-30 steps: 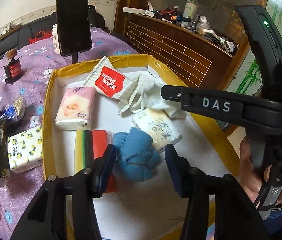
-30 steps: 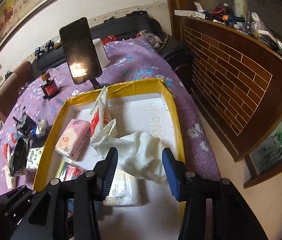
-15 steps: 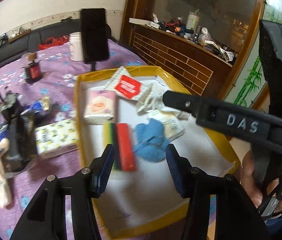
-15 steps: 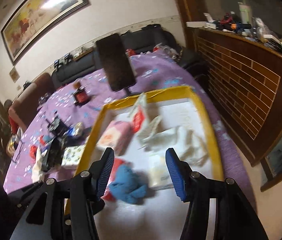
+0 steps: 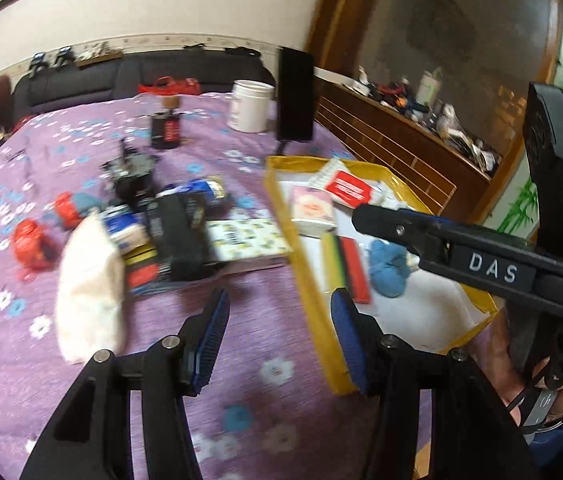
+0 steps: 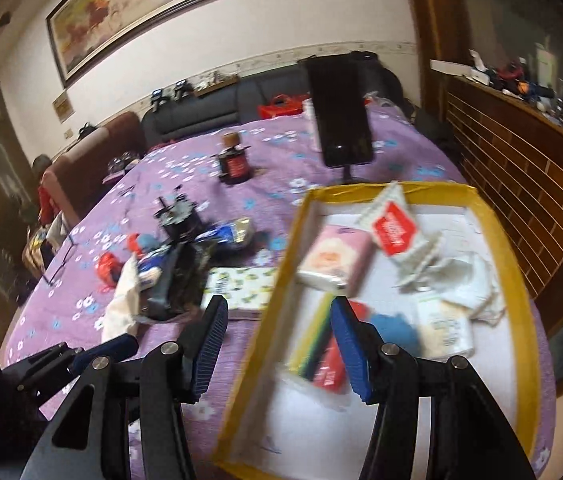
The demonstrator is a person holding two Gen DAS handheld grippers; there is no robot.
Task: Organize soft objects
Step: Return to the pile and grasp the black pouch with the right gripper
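Observation:
A yellow-rimmed tray (image 5: pixel 309 280) sits on the purple flowered tablecloth. It holds a pink tissue pack (image 5: pixel 313 210), a red-label pack (image 5: pixel 347 188), a striped cloth (image 5: pixel 347 264) and a blue cloth (image 5: pixel 389 268). A crumpled white cloth (image 6: pixel 465 280) lies at the tray's right side. Left of the tray lie a lemon-print tissue pack (image 5: pixel 247 240) and a white cloth bundle (image 5: pixel 89 280). My left gripper (image 5: pixel 279 336) is open and empty above the tablecloth by the tray's left rim. Straddling that rim (image 6: pixel 277 292), my right gripper (image 6: pixel 279 332) also stands open and empty.
A phone on a stand (image 5: pixel 295 96), a white jar (image 5: pixel 251 106) and a dark bottle (image 5: pixel 165 130) stand at the table's far side. Black gadgets and small packets (image 5: pixel 179 236) crowd the table's middle. A wooden sideboard (image 6: pixel 521 184) runs along the right.
Both grippers have pulled back from over the tray and swung left toward its left rim. The white cloth that was between the right fingers now lies in the tray.

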